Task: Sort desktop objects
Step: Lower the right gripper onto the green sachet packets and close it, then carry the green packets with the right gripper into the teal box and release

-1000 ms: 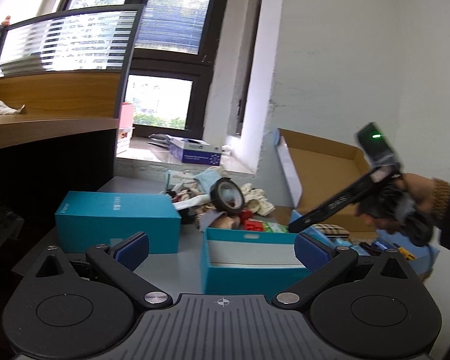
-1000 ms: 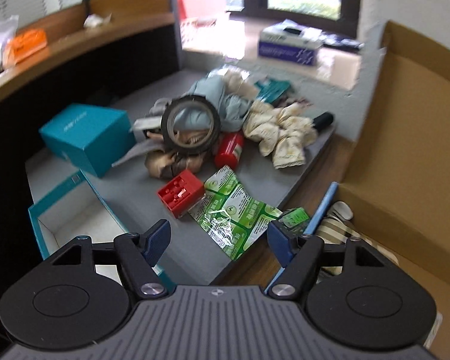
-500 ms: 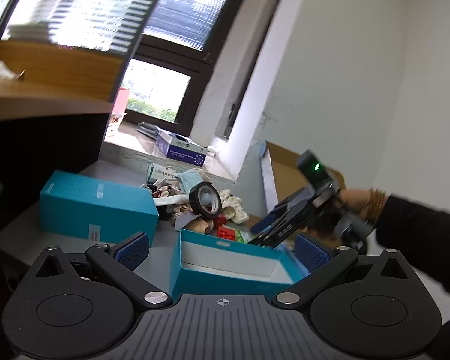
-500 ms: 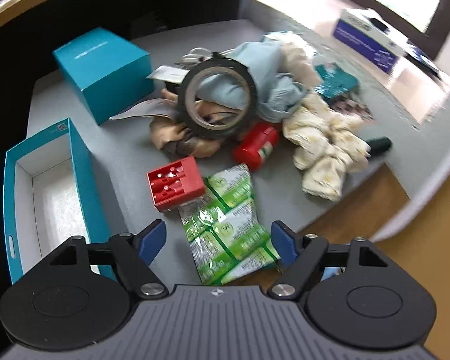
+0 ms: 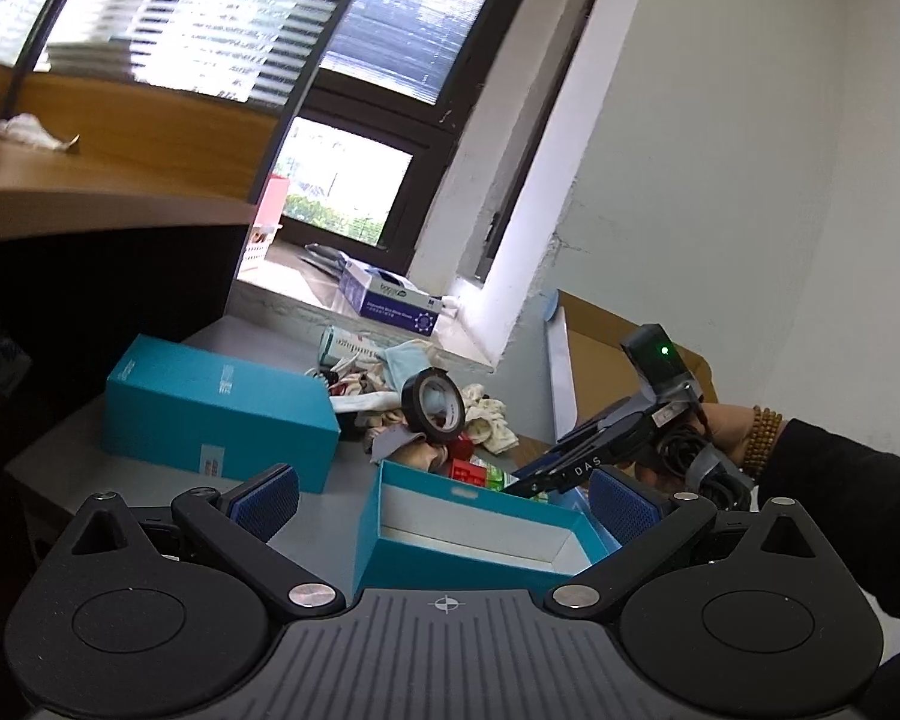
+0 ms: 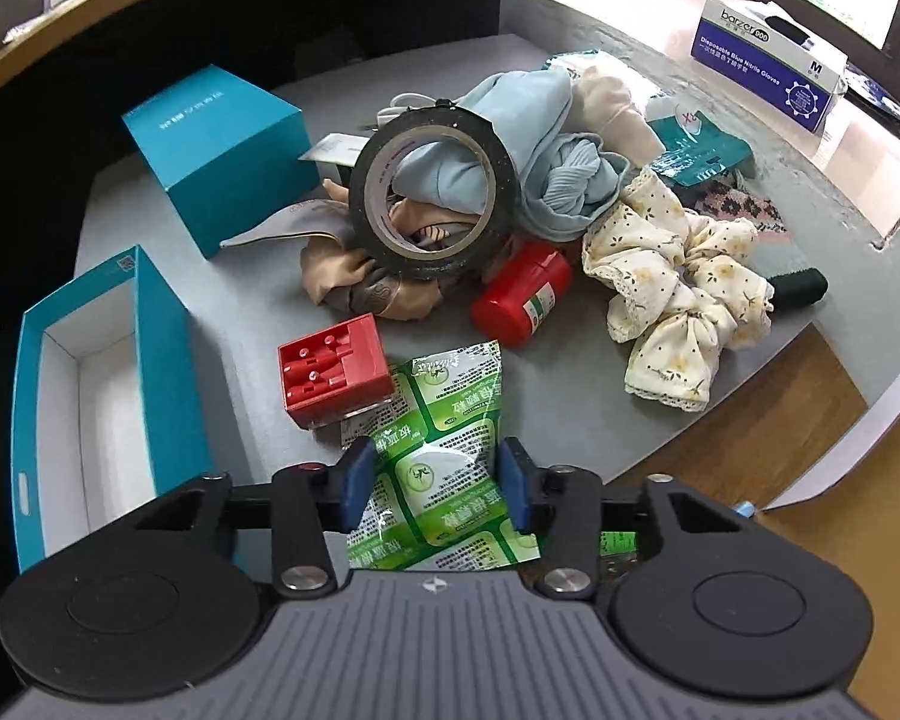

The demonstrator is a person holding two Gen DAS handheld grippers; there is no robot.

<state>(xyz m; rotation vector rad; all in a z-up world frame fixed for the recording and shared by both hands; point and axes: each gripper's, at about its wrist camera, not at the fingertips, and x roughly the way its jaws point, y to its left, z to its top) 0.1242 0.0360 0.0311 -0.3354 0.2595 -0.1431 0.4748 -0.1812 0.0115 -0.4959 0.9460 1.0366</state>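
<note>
The open blue box (image 6: 99, 396) was empty. The right claw (image 6: 435, 489) was closing around the green packets (image 6: 444, 450); the left claw (image 5: 444, 495) was wide.

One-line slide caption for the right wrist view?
Right gripper closing around green sachet strip on grey desk, beside red plastic adapter block and open teal cardboard box.

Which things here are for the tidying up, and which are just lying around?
For the job: green sachets between the closing right gripper, open teal box, red plug block, tape roll.
Just lying about: glove box, cardboard carton.
</note>
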